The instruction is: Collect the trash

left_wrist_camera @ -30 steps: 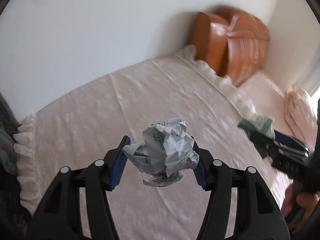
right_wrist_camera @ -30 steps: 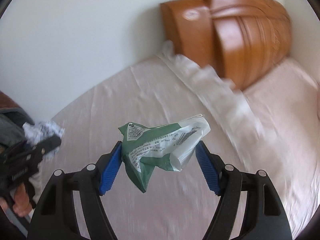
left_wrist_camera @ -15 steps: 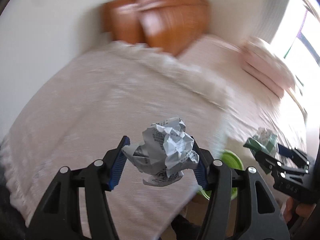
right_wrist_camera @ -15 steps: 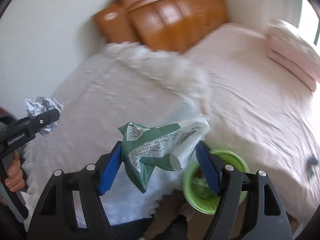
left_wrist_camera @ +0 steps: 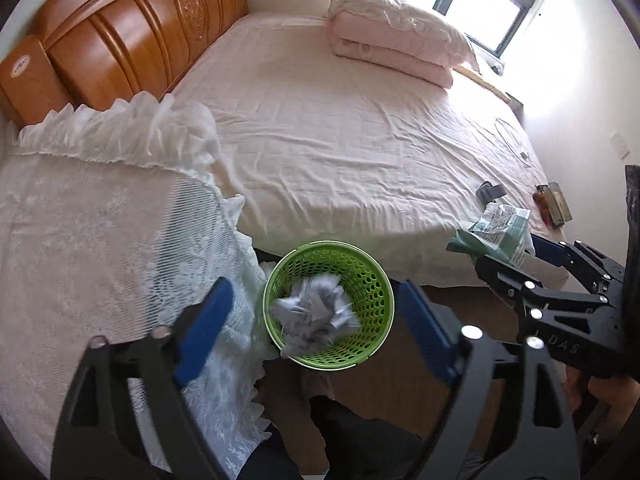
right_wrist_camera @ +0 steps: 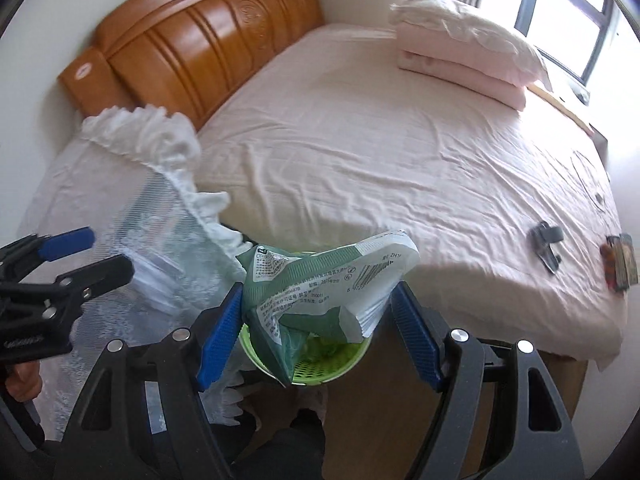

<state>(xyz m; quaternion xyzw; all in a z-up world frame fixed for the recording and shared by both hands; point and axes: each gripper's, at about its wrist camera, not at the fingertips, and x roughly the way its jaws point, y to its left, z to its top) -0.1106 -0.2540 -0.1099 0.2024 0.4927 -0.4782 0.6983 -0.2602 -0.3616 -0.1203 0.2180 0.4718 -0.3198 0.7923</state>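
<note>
A green mesh basket (left_wrist_camera: 376, 300) stands on the floor between the bed and a lace-covered surface. My left gripper (left_wrist_camera: 312, 286) hangs above it, jaws opening, nothing touching the blue pads (left_wrist_camera: 204, 320). A crumpled paper ball (left_wrist_camera: 314, 312), blurred, is loose at the basket's mouth. To the right, my right gripper (left_wrist_camera: 508, 252) holds a green and white wrapper (left_wrist_camera: 500, 228). In the right wrist view the right gripper (right_wrist_camera: 318, 292) is shut on that wrapper (right_wrist_camera: 320, 276), just over the basket (right_wrist_camera: 332, 368). The left gripper (right_wrist_camera: 108, 252) shows at the left edge, open.
A pink-sheeted bed (left_wrist_camera: 340, 128) fills the far side, with a wooden headboard (left_wrist_camera: 132, 28) and folded bedding (left_wrist_camera: 396, 28). A grey clip (right_wrist_camera: 546, 244) and a dark box (right_wrist_camera: 622, 264) lie near its right edge. White lace cloth (left_wrist_camera: 100, 220) covers the left. A person's dark-clad legs (left_wrist_camera: 352, 436) are below.
Both grippers swung from over the lace cloth to above the green basket. The left jaws opened and the paper ball dropped out of them. The right gripper still holds the wrapper.
</note>
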